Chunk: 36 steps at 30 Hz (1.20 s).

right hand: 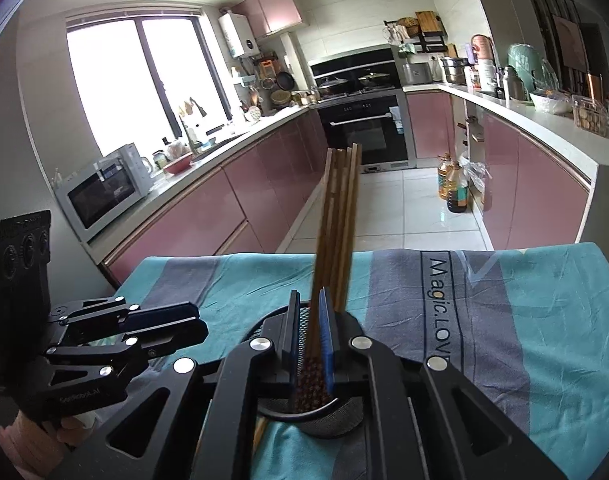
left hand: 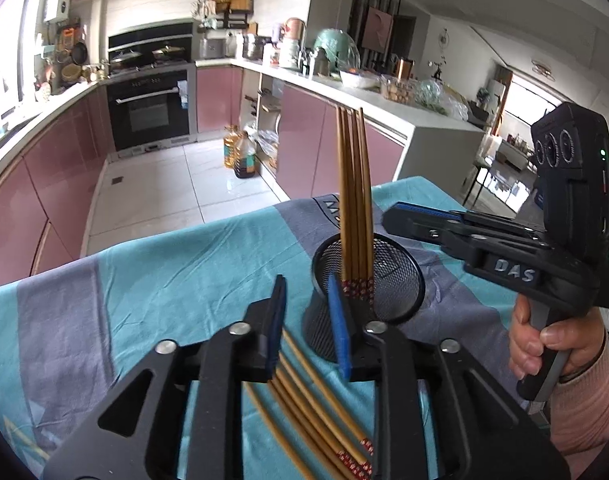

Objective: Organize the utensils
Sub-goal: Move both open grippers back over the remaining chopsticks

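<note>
A black mesh cup (left hand: 388,280) stands on the striped blue and grey cloth (left hand: 144,280) with several brown chopsticks (left hand: 354,184) upright in it, leaning toward its left side. Several more chopsticks (left hand: 304,396) lie flat on the cloth below my left gripper (left hand: 308,320), which is open with nothing between its pads. My right gripper (right hand: 309,336) hovers over the cup (right hand: 324,426), jaws a narrow gap apart. The standing chopsticks (right hand: 340,220) show through that gap, blurred. In the left wrist view the right gripper's (left hand: 390,219) tip sits just right of the chopsticks, not touching them.
A hand (left hand: 544,344) in a pink sleeve holds the right gripper's handle. The left gripper (right hand: 196,322) is at the left in the right wrist view. The table's far edge drops to a white tiled floor with oil bottles (left hand: 240,152) between pink cabinets.
</note>
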{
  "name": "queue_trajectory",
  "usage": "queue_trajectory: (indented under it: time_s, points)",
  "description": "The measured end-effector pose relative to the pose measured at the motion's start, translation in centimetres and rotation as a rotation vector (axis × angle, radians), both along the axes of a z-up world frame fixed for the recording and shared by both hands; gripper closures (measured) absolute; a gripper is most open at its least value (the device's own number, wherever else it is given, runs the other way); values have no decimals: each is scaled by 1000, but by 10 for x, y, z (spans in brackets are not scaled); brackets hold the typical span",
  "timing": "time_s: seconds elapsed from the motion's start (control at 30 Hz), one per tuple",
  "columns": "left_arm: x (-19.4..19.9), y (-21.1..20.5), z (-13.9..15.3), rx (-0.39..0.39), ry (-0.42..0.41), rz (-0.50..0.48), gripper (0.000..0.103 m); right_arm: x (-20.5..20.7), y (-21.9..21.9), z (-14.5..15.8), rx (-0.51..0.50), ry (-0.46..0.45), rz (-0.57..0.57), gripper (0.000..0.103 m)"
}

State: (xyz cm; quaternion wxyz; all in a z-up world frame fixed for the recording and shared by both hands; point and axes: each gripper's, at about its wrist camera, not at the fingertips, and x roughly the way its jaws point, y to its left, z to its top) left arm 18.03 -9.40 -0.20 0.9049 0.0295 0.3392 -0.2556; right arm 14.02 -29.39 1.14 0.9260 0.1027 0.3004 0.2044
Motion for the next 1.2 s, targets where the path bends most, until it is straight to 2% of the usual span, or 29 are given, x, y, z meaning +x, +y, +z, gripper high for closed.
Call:
queue_trajectory:
  time_s: [0.13,0.3,0.47,0.63,0.73,0.97,1.2]
  points:
    - [-14,22,1,-12,-34,40,68,-21,3,10,12,-44,53,84]
    - [-33,46,-13,-4,-25,89,64,-52,15,12,5,-63,143,76]
    - [-44,56,-40,6,44,115,62,-62,34,-15,-36,17,186,75]
    - [-54,54,-74,51,104,131,62,-61,47,-49,-44,124,201,75]
    - [-57,54,-88,33,150,122,62,-59,53,-67,-48,179,200,75]
    - [-59,51,-107,42,191,124,63,-58,60,-94,-75,248,173,75]
    - [-52,41,-115,75,205,116,67,-55,67,-102,-102,257,149,78]
